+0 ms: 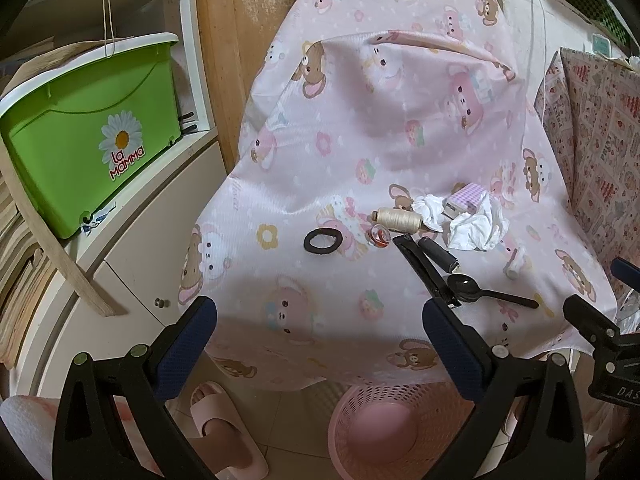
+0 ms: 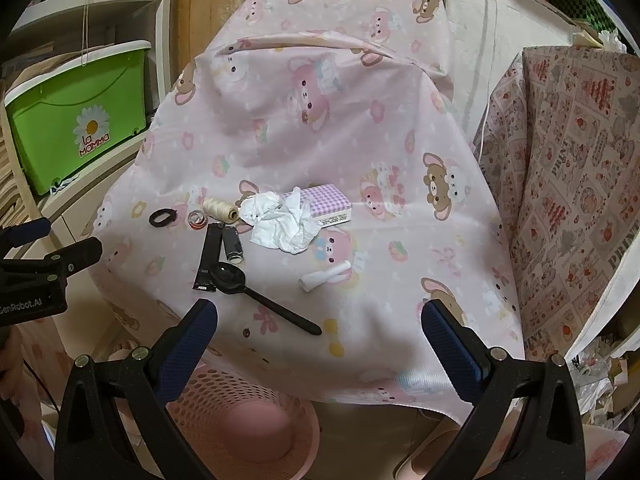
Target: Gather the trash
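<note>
Looks like the very start of the job: nothing picked up yet. Both the left gripper [image 1: 320,320] and the right gripper [image 2: 320,322] hang at the bottom of their frames with fingers spread wide and empty. The obvious trash, a crumpled white tissue [image 2: 282,224], sits mid-frame on the pink cartoon-print cloth [image 2: 400,128], touching a purple checked box [image 2: 330,204], with thread spools and a black spoon [image 2: 256,296] nearby. Next move probably means reaching forward and pinching that tissue. The pink mesh basket [image 2: 224,392] waits below the table edge; what's inside can't be told.
</note>
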